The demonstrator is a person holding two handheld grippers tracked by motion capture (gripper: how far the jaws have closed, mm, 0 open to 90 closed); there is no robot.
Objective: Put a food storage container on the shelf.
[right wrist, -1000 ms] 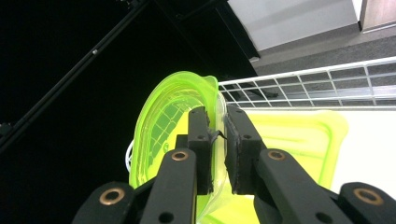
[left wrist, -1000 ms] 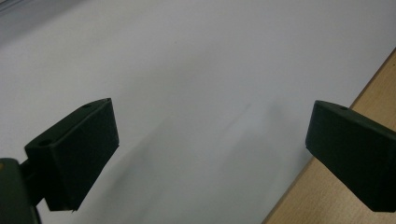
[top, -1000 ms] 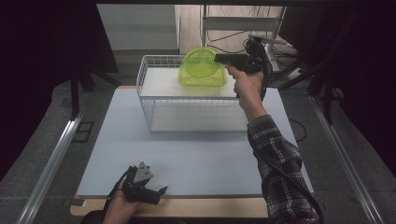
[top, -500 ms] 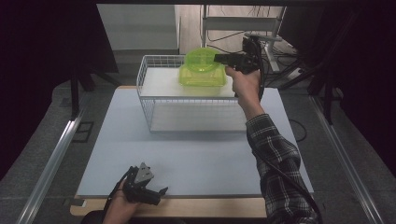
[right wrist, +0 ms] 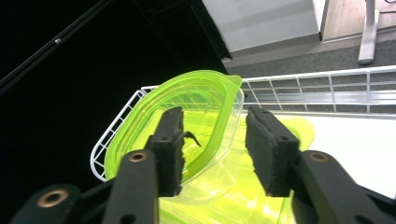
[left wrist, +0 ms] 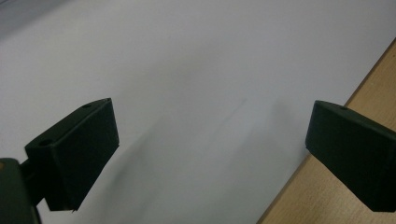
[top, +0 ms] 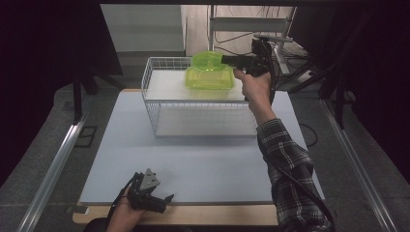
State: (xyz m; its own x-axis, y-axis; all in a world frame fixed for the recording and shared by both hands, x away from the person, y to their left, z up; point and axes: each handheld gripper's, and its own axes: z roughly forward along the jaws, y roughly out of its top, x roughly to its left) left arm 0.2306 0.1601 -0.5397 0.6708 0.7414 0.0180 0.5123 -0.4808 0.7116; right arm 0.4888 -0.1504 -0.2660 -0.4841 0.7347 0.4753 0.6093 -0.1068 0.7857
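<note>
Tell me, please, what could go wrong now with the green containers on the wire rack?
1. The upper green container sits tilted on the lower one; with the right tool having just been opening around its rim, it may slide off.
2. Pulling back, an open jaw could catch that rim and drag it.
3. The stack stands near the wire rack's back edge, so a nudge might push it against the rail.

High view overhead, forward-down – gripper views close, sharing table (top: 203, 159).
</note>
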